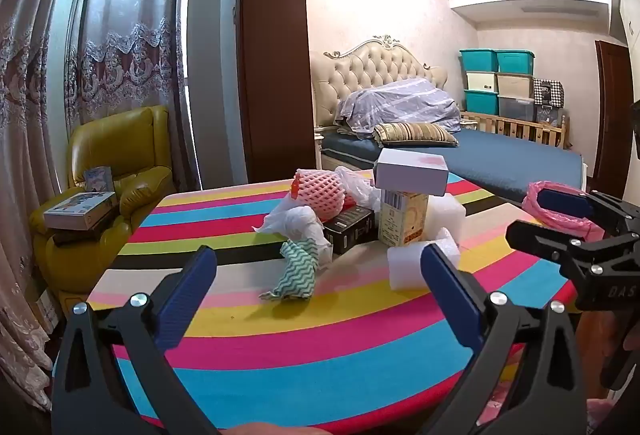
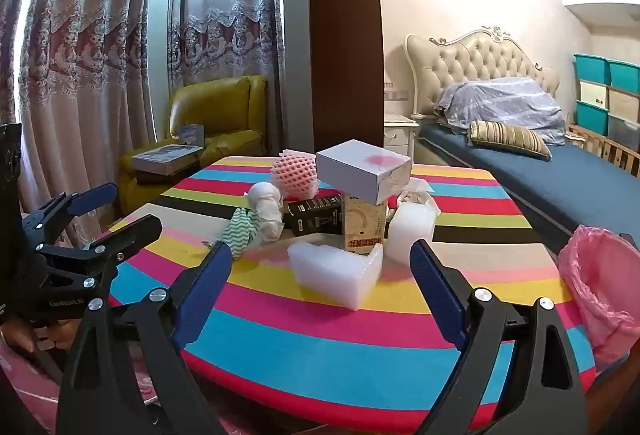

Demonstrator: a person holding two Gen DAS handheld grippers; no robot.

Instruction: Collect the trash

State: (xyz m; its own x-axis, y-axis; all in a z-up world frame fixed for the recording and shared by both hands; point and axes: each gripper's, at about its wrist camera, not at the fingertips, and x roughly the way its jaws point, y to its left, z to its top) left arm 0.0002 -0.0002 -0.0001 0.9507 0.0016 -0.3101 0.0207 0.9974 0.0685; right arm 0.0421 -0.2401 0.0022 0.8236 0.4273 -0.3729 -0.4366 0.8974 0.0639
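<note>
I held both grippers, left (image 1: 316, 271) and right (image 2: 320, 267), spread wide before the trash pile (image 2: 340, 211) on the striped table (image 2: 320, 335), bedroom beyond.

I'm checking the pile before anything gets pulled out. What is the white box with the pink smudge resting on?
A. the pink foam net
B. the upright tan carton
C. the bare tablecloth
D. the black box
B: the white box sits atop the upright tan carton.
</note>
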